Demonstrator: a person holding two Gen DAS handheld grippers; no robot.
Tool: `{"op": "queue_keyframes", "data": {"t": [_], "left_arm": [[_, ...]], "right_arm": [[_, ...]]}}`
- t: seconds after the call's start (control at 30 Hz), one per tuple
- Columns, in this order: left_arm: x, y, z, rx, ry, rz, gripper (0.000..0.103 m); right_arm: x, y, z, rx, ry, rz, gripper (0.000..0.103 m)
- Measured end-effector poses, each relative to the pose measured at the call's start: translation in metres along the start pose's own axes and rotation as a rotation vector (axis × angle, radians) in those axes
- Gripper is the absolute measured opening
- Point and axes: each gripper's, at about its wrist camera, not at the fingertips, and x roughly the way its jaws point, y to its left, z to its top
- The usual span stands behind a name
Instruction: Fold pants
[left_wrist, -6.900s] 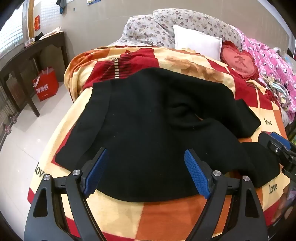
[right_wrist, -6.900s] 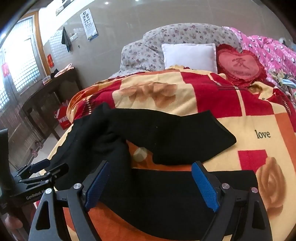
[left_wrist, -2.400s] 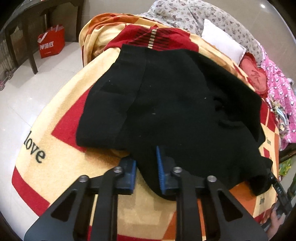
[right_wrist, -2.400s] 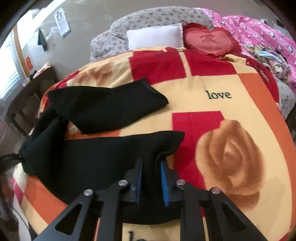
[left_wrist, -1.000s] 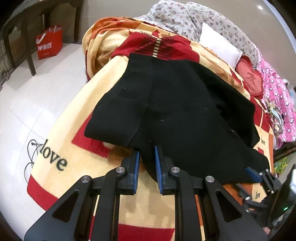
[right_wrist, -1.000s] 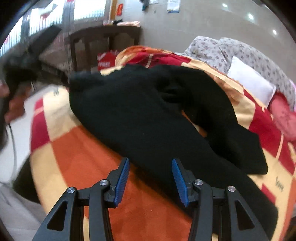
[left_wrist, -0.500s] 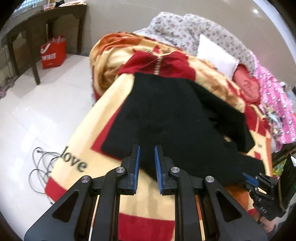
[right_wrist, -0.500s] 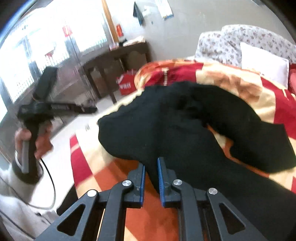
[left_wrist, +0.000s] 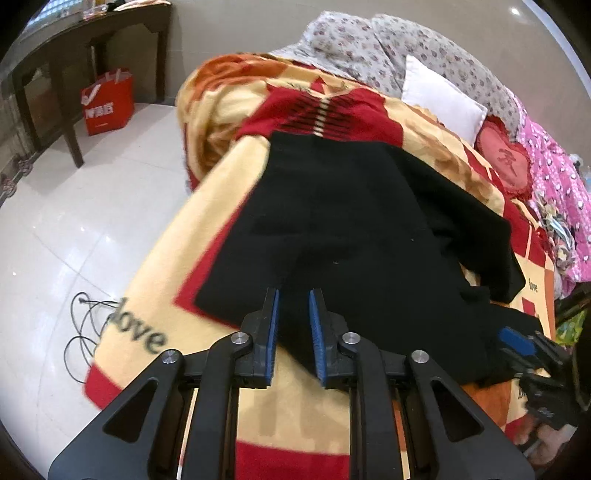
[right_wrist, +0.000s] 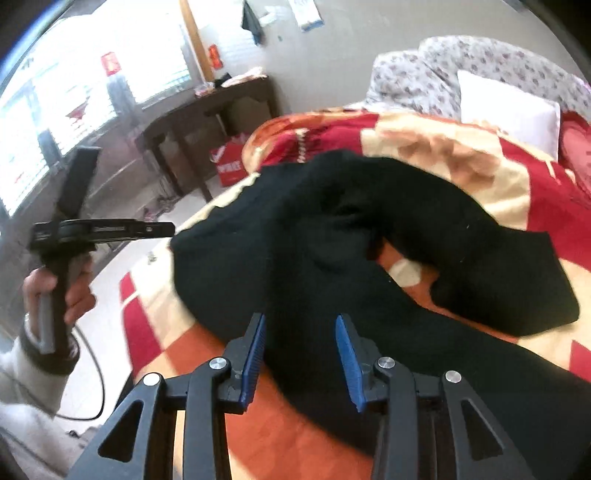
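The black pants (left_wrist: 369, 229) lay spread across the patterned blanket (left_wrist: 155, 280) on the bed, near its foot edge, one leg angled away toward the white pillow (left_wrist: 443, 99) and the other running along the near side. They were not yet folded; the cloth sat in loose ridges where the two legs met.

The left gripper (left_wrist: 293, 321) hung over the near edge of the pants with its blue fingers (left_wrist: 272, 328) drawn almost together. A narrow gap showed between them, and black cloth showed through it, but I could not tell whether any of it was pinched. The right gripper (right_wrist: 300, 350) pointed down over the other stretch of the near edge. Its jaws had just been opening, and they stood apart with the fabric lying beneath and between them, not pressed by either pad.

The pants looked like a thick, soft knit: light, limp, and not slippery, I judged, so they would drape and sag from any held point rather than keep a shape. A single pinch in the middle would likely bunch them. The better hold, to my eye, was at the firm hems: one gripper at the waistband, the other at the leg cuff, lifting one leg over to lie on its mate, then smoothing the ridges flat.
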Motion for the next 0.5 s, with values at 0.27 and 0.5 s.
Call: {"op": "queue_keyframes", "data": {"t": [0.27, 0.5], "left_arm": [[0.045, -0.012, 0.007, 0.051, 0.077, 0.05, 0.019], [0.041, -0.03, 0.036, 0.048, 0.053, -0.043, 0.019]], "right_arm": [[-0.001, 0.003, 0.038, -0.041, 0.021, 0.002, 0.038], [0.025, 0.011, 0.131, -0.15, -0.059, -0.154, 0.051]]}}
